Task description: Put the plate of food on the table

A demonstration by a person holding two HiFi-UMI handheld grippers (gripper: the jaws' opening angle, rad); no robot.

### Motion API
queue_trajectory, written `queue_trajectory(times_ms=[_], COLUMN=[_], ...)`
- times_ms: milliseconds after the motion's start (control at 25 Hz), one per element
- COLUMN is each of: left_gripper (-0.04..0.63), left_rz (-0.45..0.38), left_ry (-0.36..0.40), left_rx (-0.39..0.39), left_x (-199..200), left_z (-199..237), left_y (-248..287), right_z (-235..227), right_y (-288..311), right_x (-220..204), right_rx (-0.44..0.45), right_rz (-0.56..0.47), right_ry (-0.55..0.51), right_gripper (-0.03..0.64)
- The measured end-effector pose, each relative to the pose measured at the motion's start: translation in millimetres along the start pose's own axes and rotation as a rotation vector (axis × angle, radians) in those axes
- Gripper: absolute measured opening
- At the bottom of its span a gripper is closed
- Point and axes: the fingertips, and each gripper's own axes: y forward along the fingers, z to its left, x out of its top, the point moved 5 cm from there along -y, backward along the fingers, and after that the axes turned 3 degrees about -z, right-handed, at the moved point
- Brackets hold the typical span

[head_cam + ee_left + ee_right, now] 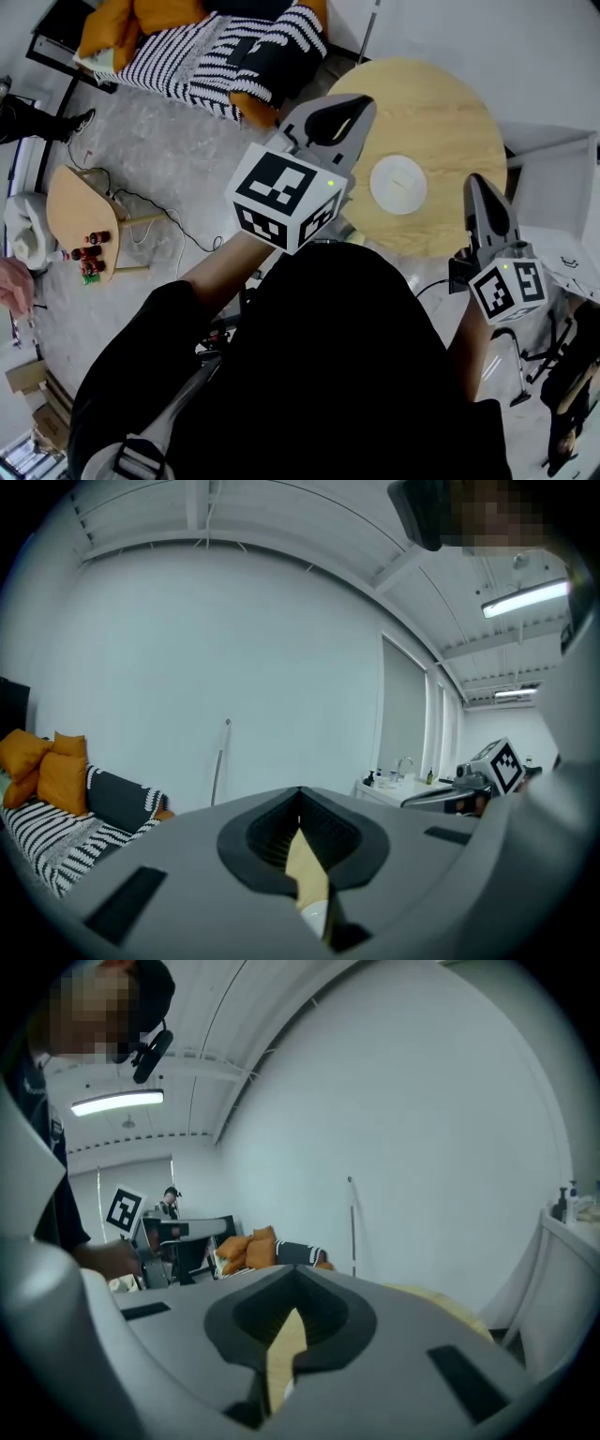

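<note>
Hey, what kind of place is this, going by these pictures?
Probably a studio or lab set up like a living room: a sofa with striped and orange cushions, a round wooden table holding a white plate, a bare concrete floor and strip lights overhead.

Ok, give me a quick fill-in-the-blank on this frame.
1. The white plate lies on the ___ wooden table.
2. The left gripper and right gripper are both ___ and empty.
3. The cushions on the sofa are ___.
Missing words: round; shut; orange.
</note>
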Motion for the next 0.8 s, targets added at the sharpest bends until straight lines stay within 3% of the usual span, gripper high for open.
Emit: queue_trajectory(times_ms=[360, 800], left_gripper=[0.005, 0.006], left_rz=[-0.020, -0.014], left_ry=[0.022, 0.004], left_rx=[-0.012, -0.026], left_x=[6, 5], left_z=[-8, -15], left_y=[-3, 11], right_z=[-8, -21], right_y=[-3, -1], right_x=[-5, -8], right_rx=[-0.062, -0.050], right_rz=[-0.006, 0.003], right_ry=[0.009, 0.044], right_gripper=[0.008, 0.008])
